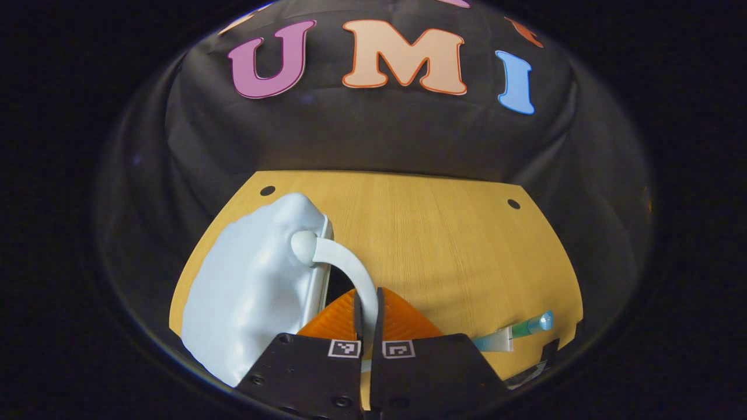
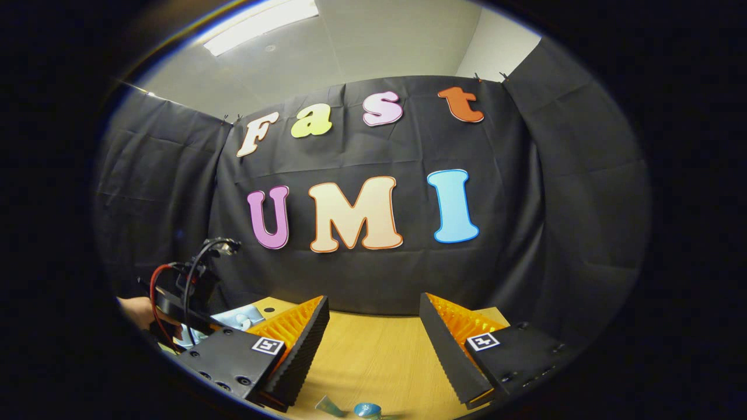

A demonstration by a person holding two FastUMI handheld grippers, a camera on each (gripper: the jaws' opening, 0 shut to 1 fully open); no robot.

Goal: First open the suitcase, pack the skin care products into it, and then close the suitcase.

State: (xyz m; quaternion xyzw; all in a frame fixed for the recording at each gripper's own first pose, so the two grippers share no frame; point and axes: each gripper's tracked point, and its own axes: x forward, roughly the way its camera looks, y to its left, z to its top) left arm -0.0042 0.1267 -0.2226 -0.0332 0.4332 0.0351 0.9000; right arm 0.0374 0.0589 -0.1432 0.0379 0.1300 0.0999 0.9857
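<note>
Left tongs clamped on suitcase handle; pale suitcase apparently unopened on desk. Right tongs apart, empty. Tube unpacked; packing, closing remain.

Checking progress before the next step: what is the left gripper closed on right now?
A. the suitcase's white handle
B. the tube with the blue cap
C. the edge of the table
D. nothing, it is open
A. In the left gripper view, the left gripper is pinched on the curved white handle of the pale blue suitcase, while the tube lies apart on the table.
</note>
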